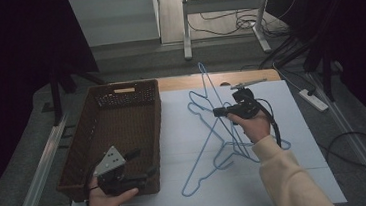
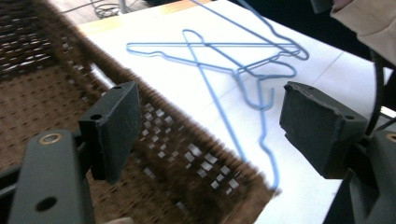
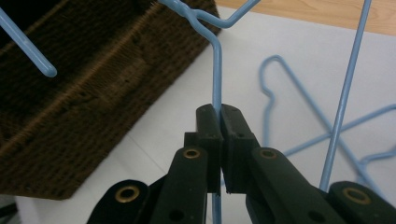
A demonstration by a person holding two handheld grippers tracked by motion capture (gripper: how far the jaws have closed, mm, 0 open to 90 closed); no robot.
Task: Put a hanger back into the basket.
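Thin blue wire hanger [image 3: 217,70] clamped in the right gripper [image 3: 219,114], raised over the white tabletop [image 1: 183,128].

Its fingers [image 3: 208,126] pinch the wire; the hook is cut off. More blue hangers [image 1: 215,155] lie tangled beneath. Left gripper [image 2: 210,126], fingers spread and empty, sits at the woven brown basket [image 1: 158,130] edge.

power strip [image 1: 314,100]; floor cables [image 1: 224,21]
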